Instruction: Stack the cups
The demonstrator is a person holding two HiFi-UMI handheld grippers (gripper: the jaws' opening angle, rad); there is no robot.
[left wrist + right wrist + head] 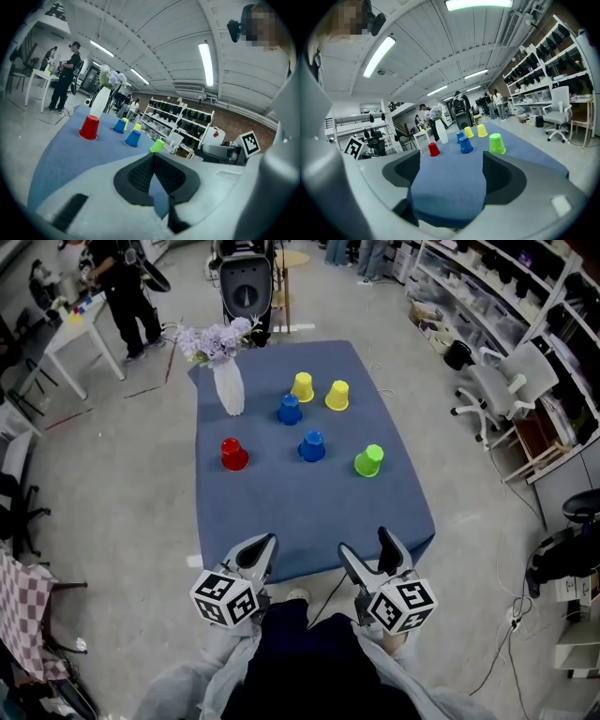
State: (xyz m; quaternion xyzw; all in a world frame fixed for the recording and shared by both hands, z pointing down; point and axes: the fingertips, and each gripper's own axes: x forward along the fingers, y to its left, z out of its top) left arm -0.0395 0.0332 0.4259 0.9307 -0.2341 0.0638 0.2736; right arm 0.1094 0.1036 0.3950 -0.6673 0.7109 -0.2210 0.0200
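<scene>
No stacking has begun: the red cup, green cup, blue cups and yellow cups stand inverted, apart on the table — so, short of its near edge, the left gripper is pinched empty and the right gripper spread.

Bright, even indoor light; the head view is sharp, the gripper views are fisheye.
A ceiling strip light glares white, as does another. Both gripper views bend strongly and go black at the corners, with a soft, unfocused near foreground. The cups throw only faint, short shadows on the table.
</scene>
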